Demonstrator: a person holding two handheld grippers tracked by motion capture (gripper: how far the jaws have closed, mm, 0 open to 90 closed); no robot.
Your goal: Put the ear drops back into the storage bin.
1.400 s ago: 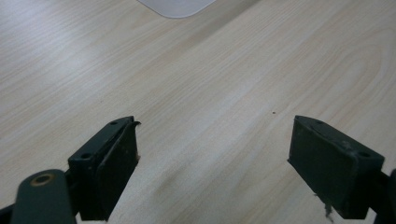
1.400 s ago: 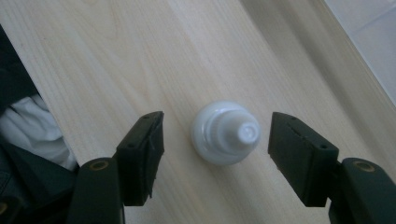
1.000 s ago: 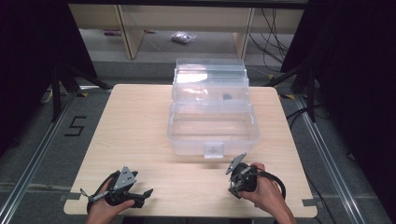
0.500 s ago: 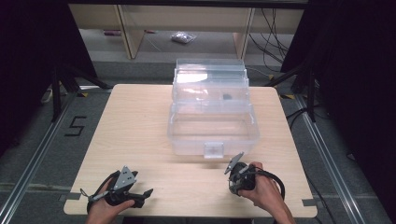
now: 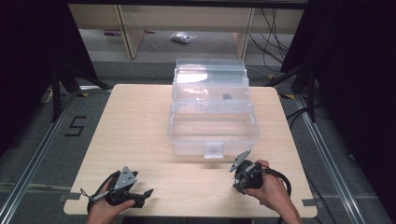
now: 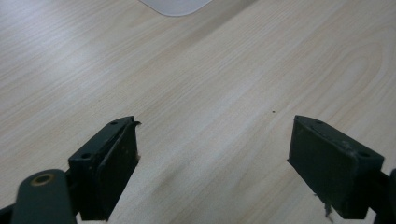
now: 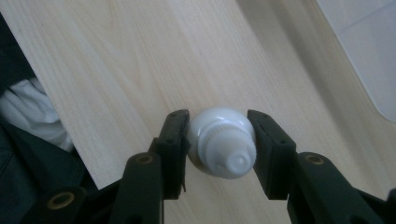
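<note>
1. While a small white ribbed cap or nozzle-tipped bottle (image 7: 223,142) is pinched between the two black jaws of the right gripper (image 7: 219,144), it is held just above the wooden table (image 5: 140,121), near the near right corner.
2. Those jaws have just been closing and are now clamped on the white piece, one pad against each side.
3. A slip is judged the main risk: the piece is round and smooth, so it could squirt out and roll off the near edge.
4. Its long axis is seen end-on, with the narrow tip pointing back toward the gripper camera.
5. A clear plastic storage box (image 5: 212,126) stands open at the table's middle, toward the far edge.
6. The left gripper (image 6: 212,163) is held near the near left corner, jaws wide apart with nothing between.
</note>
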